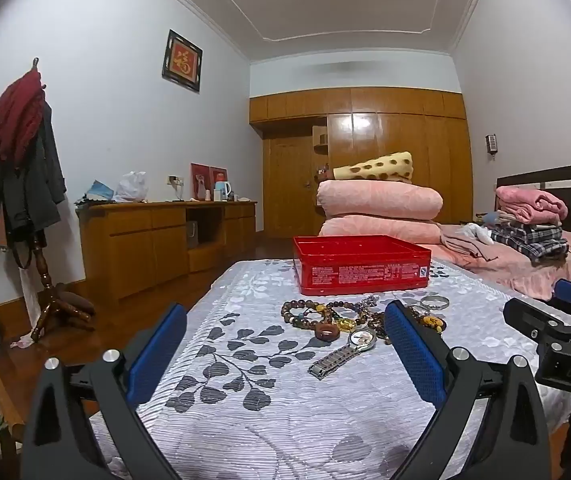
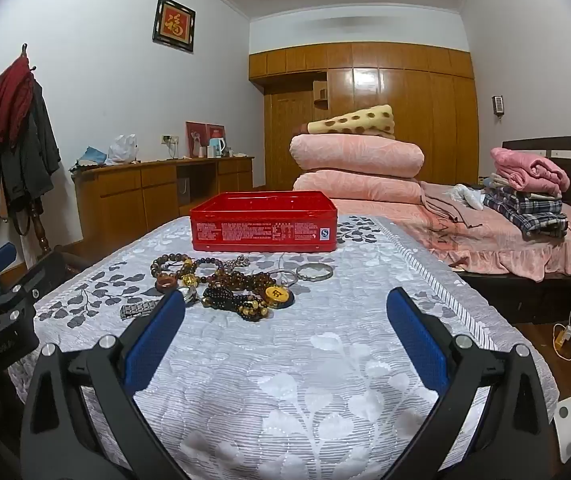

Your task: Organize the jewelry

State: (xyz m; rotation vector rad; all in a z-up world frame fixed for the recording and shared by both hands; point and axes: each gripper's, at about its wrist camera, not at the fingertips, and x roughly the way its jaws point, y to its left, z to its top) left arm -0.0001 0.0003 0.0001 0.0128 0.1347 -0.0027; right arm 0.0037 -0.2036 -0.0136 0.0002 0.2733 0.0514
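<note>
Jewelry (image 2: 221, 284): yellow pendant (image 2: 276, 293) clear right wrist only.

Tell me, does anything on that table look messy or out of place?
Yes: the jewelry lies in a tangled heap on the patterned tablecloth, bead bracelets overlapping, instead of in the red tin behind it. A wristwatch sprawls at the heap's edge, and a silver bangle sits slightly apart. Nothing looks broken or spilled.

Ahead of your grippers: glossy red metal tin (image 2: 263, 222), polished wooden bead bracelets (image 2: 173, 266), shiny steel watch band (image 1: 331, 360), matt quilted bedspread (image 2: 285, 380).
</note>
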